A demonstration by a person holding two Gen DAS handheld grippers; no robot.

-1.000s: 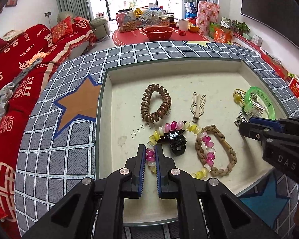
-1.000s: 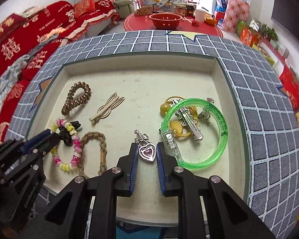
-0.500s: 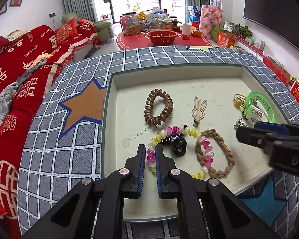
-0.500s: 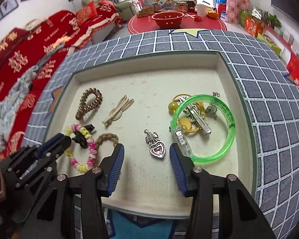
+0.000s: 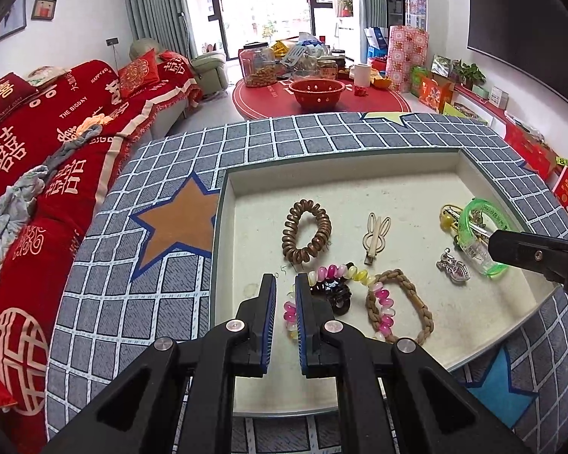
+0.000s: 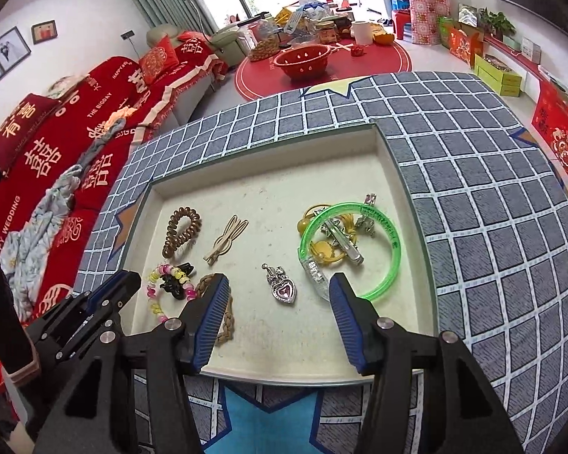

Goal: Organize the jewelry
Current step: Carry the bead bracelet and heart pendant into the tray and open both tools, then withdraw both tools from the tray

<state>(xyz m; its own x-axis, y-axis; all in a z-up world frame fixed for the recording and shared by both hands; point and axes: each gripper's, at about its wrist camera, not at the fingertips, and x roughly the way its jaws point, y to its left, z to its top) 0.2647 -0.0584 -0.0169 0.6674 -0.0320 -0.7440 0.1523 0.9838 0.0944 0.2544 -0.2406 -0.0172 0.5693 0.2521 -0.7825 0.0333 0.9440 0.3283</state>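
1. Since a second ago, my right gripper (image 6: 279,316) had gone from fingers pinched on the heart pendant (image 6: 282,288) to fingers spread wide and backed off; the pendant lay free on the tray (image 6: 269,174).
2. My left gripper (image 5: 284,317) barely shifted, fingers nearly pressed together with a narrow gap, holding nothing, hovering over the beaded bracelet (image 5: 359,291).
3. I judged the pendant was set apart between the hair pieces and the green bangle (image 6: 378,242) so it sat as its own item.
4. Pendant looked silver with a pink heart stone, flat on the tray floor, near the bangle's clear clasp but apart.
5. Bangle ringed a silver clip and yellow ties, still a heap.
6. Brown coil tie (image 5: 306,230), bunny clip (image 5: 376,231), black claw clip (image 5: 331,293) and braided band (image 5: 401,304) lay left of centre.
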